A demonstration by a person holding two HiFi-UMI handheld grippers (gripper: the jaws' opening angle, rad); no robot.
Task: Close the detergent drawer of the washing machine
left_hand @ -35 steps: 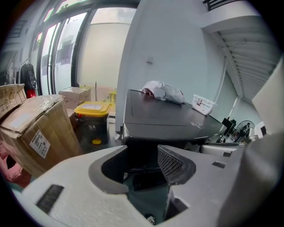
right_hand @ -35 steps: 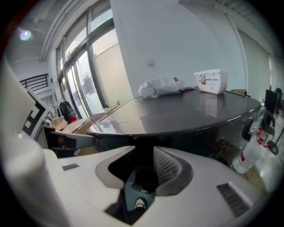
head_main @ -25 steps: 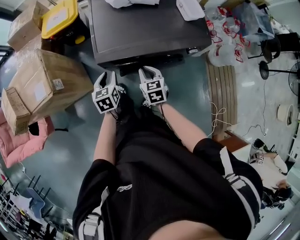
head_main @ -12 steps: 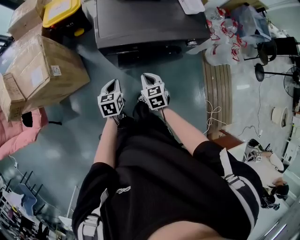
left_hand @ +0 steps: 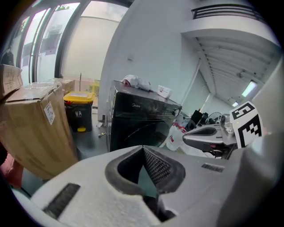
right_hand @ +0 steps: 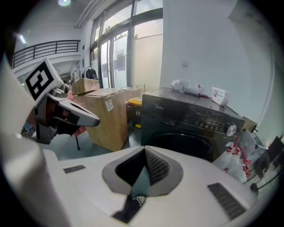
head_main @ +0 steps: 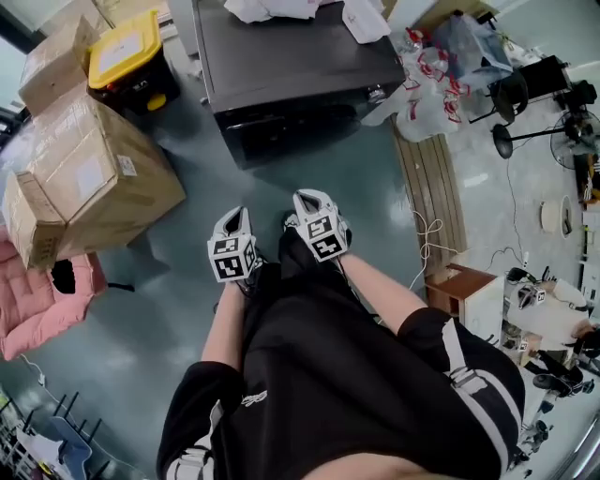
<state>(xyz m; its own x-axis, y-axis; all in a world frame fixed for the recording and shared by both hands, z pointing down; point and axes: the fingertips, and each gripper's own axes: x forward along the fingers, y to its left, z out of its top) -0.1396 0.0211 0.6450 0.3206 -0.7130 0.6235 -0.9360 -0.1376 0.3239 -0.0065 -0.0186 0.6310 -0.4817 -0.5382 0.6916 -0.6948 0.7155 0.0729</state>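
The dark front-loading washing machine point(head_main: 300, 66) stands at the top of the head view, a good stretch of floor away from both grippers. In the right gripper view the washing machine point(right_hand: 191, 128) shows its knob point(right_hand: 230, 129), and the drawer face point(right_hand: 155, 111) lies flush with the panel. My left gripper point(head_main: 236, 219) and right gripper point(head_main: 309, 200) hang side by side over the floor, close to the person's body. Both are shut and hold nothing. The left gripper point(left_hand: 143, 149) faces the washing machine point(left_hand: 142, 119), as does the right gripper point(right_hand: 145, 150).
Large cardboard boxes point(head_main: 94, 178) and a yellow-lidded bin point(head_main: 122, 47) stand left of the machine. Plastic bags point(head_main: 431, 84) and wooden boards point(head_main: 431, 187) lie to its right. Cloth and white items point(head_main: 272, 9) rest on the machine's top. A pink cushion point(head_main: 37, 300) lies far left.
Both grippers have drawn back from the machine's front toward the person, and the machine now sits farther off. Their jaws stood apart a second ago and are now together.
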